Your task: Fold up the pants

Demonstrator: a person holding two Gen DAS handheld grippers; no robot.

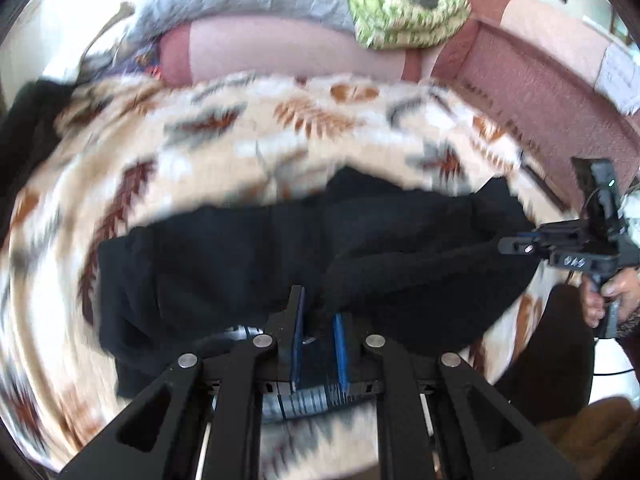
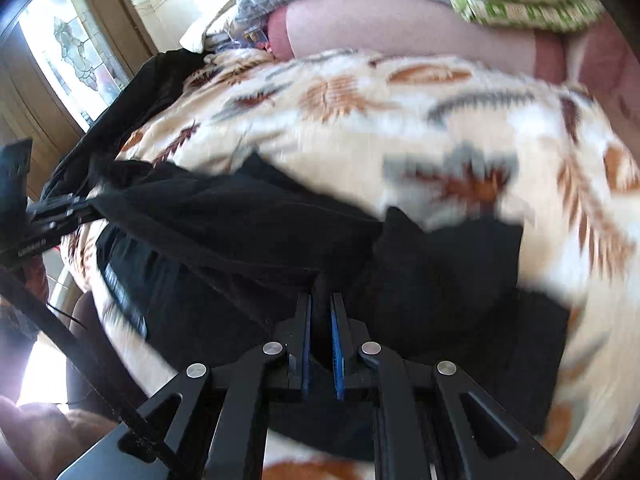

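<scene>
Pants [image 1: 248, 264] lie crumpled on the blanket [image 1: 240, 140]; my left gripper [image 1: 318, 320] and right gripper [image 2: 320, 312] each pinch a black fold between narrowed jaws, likely to lift both ends together and straighten the cloth.

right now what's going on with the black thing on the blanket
A person is folding black pants on a patterned fleece blanket, holding a handheld gripper in each hand. The right gripper has its jaws nearly closed on a fold of the black fabric. The left gripper sits at the pants' near edge with cloth bunched by its jaws, though the grip itself is unclear. Both views are motion-blurred, and the pants lie rumpled.
</scene>
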